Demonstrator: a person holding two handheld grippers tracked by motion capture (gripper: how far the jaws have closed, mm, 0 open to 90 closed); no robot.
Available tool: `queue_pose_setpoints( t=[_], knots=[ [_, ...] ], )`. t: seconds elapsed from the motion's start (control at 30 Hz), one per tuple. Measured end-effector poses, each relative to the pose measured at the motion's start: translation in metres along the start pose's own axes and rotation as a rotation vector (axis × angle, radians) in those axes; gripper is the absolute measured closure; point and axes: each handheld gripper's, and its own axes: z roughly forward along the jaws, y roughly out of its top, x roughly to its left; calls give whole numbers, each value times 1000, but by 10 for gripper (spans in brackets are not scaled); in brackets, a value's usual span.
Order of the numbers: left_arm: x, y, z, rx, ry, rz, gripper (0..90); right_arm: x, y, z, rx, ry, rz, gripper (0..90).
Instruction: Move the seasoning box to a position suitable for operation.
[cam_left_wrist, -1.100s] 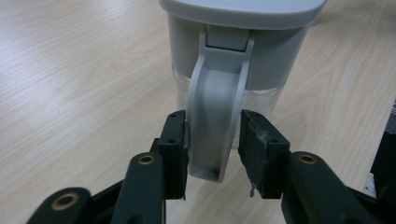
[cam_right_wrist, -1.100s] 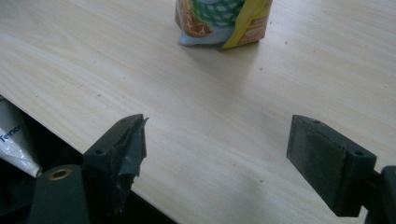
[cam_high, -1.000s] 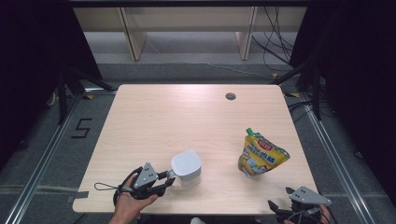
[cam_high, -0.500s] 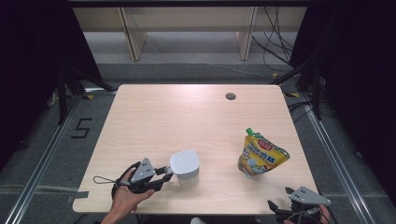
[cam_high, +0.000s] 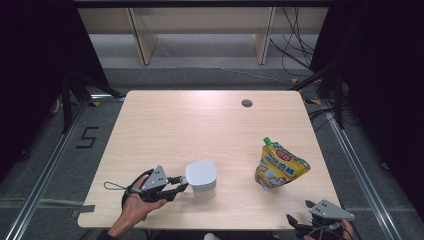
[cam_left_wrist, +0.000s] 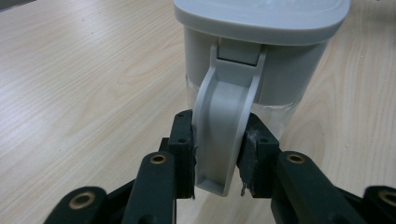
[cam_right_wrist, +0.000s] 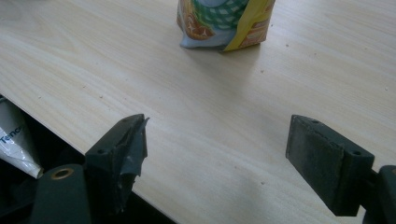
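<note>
Pale wood tabletop (cam_high: 165, 125) carries a white lidded pitcher (cam_high: 201, 178) near its 6 o'clock edge and a yellow pouch (cam_high: 277, 166) toward 4 o'clock. Left gripper (cam_left_wrist: 215, 156) is clamped on the pitcher's handle (cam_left_wrist: 224, 135); right gripper (cam_right_wrist: 215, 154) hangs spread apart at the near edge. To lift cleanly, squeeze firmly and raise straight, since the grip sits low on the handle and the pitcher may tip.
</note>
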Motion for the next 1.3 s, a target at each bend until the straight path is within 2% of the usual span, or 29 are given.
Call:
queue_pose_setpoints(
  t=[0.1, 0.13, 0.17, 0.2, 0.23, 0.3, 0.33, 0.37, 0.4, 0.43, 0.47, 0.5, 0.53, 0.6, 0.63, 0.67, 0.7, 0.73, 0.93, 0.97, 1.0, 1.1, 1.13, 1.17, 1.2, 1.23, 1.27, 1.3],
  knots=[
    [-2, 1, 2, 0, -6, 4, 686, 0, 0, 0, 3, 1, 5, 215],
    [-4, 2, 4, -6, -17, -8, 686, 0, 0, 0, 3, 1, 3, 215],
    [-4, 3, 5, -1, -27, 12, 686, 1, 0, 0, 4, 4, 16, 216],
    [-6, 3, 7, -3, -25, 10, 686, 3, 0, -1, 12, 3, 35, 215],
    [-6, 3, 7, -3, -25, 10, 686, 1, 0, 0, 4, -1, 14, 216],
    [-7, 5, 9, -8, -42, 28, 686, 0, 0, 0, 4, 9, 12, 216],
    [-10, 5, 11, -11, -49, 19, 686, 2, 1, -1, 5, 3, 19, 216],
    [-12, 7, 13, -5, -57, 39, 686, 0, 1, 0, -4, -2, 0, 216],
    [-12, 7, 13, -5, -57, 39, 686, 0, 1, 0, -4, -2, 0, 216],
    [-15, 9, 16, -8, -78, 41, 686, -1, 1, 0, -5, 1, -15, 216],
    [-17, 9, 17, -6, -75, 44, 686, -1, 1, -1, 4, -6, -18, 216],
    [-17, 9, 17, -6, -75, 44, 686, -1, 1, -1, 4, -6, -18, 216],
    [-19, 11, 20, -11, -95, 42, 686, 1, 1, -1, 8, -7, 11, 216],
    [-21, 12, 22, -8, -98, 47, 686, 1, 0, -1, 8, 6, 15, 216],
    [-23, 12, 23, -10, -98, 34, 686, -2, 0, 0, -3, -1, -22, 216],
    [-21, 13, 24, -13, -107, 59, 685, -2, 0, 0, -3, 1, -23, 216],
    [-21, 13, 24, -13, -107, 59, 686, -2, 0, 0, -3, 1, -23, 216],
    [-23, 13, 24, -11, -108, 39, 686, -1, 1, 0, -4, -6, -15, 216],
    [-25, 15, 28, -16, -118, 48, 685, -1, 1, 0, 2, -2, -15, 216],
    [-25, 15, 29, -16, -118, 56, 686, -1, 1, 1, 3, 14, 2, 216],
    [-23, 16, 30, -16, -127, 89, 685, -1, 1, 1, 3, 15, -1, 216],
    [-24, 16, 30, -17, -133, 57, 685, -1, 1, 1, -5, 0, -17, 216],
    [-24, 16, 30, -17, -133, 57, 685, -1, 0, 1, 3, 12, -4, 216],
    [-23, 16, 31, -18, -140, 60, 685, -2, 0, 1, -4, 7, -21, 216],
    [-23, 16, 31, -16, -138, 59, 685, 0, 0, 0, 3, 5, 7, 216],
    [-23, 16, 31, -16, -138, 59, 685, -1, 0, -1, 13, 1, 2, 216],
    [-22, 17, 32, -11, -131, 67, 685, -3, 0, 0, 3, -8, -30, 216],
    [-22, 17, 32, -11, -131, 67, 685, -3, 0, 0, 3, -8, -30, 216]
  ],
)
